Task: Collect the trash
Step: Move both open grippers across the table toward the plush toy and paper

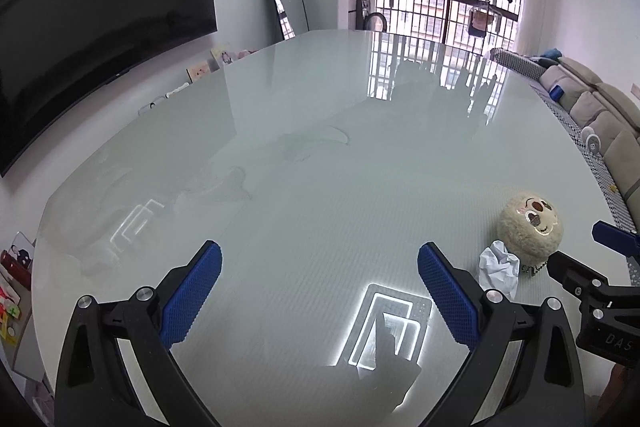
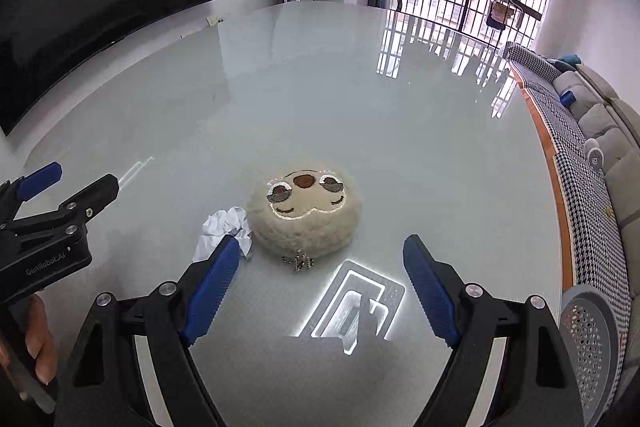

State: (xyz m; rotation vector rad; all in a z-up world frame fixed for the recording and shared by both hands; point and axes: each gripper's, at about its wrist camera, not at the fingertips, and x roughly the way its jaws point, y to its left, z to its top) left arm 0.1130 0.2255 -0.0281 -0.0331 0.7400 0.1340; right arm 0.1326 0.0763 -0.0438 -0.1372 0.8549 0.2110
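You can read "GenRobot.AI" on the black body of your left gripper (image 2: 44, 179) in the right wrist view. On your right gripper (image 1: 600, 247) only "DAS" shows.

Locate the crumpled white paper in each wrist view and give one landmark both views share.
Left wrist view: the crumpled white paper lies at lower right, just outside the right-hand finger of the open left tongs.
Right wrist view: it sits left of centre, partly behind the left-hand finger of the open right tongs.
Shared landmark: the round plush face toy, against the paper's right side in both views.
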